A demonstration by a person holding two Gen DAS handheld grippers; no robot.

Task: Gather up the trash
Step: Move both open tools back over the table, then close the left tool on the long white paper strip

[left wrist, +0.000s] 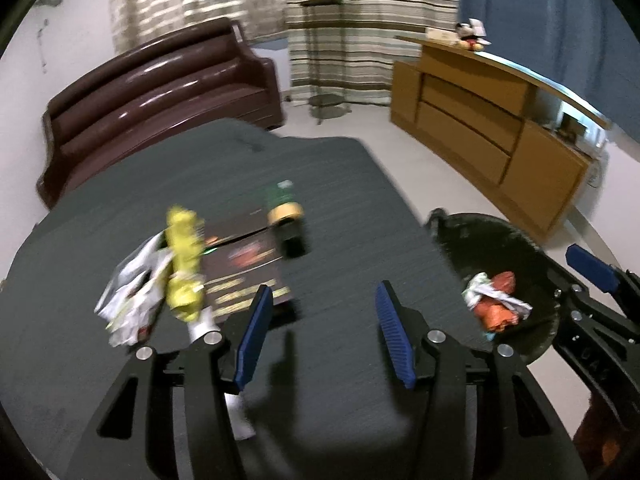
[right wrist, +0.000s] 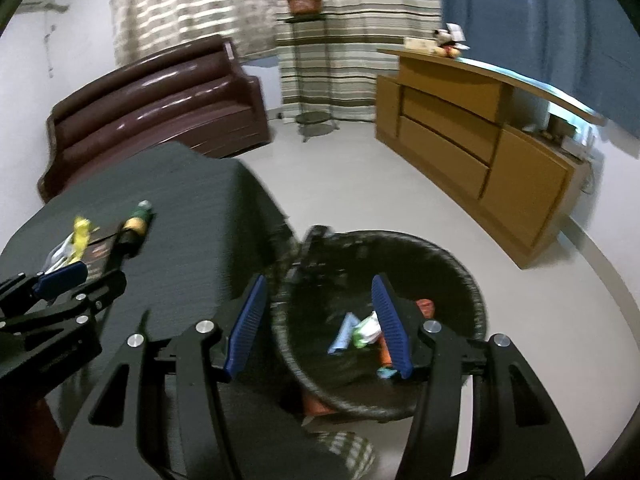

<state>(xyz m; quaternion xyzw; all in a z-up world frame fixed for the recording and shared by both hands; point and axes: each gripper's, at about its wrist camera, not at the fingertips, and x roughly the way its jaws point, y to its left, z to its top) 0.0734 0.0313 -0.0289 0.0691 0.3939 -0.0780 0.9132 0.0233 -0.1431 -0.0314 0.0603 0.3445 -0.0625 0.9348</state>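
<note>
My left gripper [left wrist: 322, 328] is open and empty above the dark table [left wrist: 340, 200]. To its left lie a yellow wrapper [left wrist: 184, 264], crumpled white wrappers [left wrist: 132, 292], a dark printed packet [left wrist: 244, 272] and a green bottle with a yellow label [left wrist: 284, 212]. My right gripper [right wrist: 320, 320] is open and empty over the black trash bin [right wrist: 460, 276], which holds a blue wrapper [right wrist: 344, 334], a white-green wrapper [right wrist: 366, 330] and orange trash [right wrist: 426, 306]. The bin [left wrist: 480, 236] and its orange and white trash [left wrist: 496, 296] also show in the left wrist view.
A brown sofa [left wrist: 160, 96] stands behind the table. A wooden cabinet [left wrist: 492, 128] lines the right wall. A plant stand [left wrist: 324, 40] is by the striped curtains. The bin sits on the pale floor [right wrist: 400, 184] beside the table's right edge.
</note>
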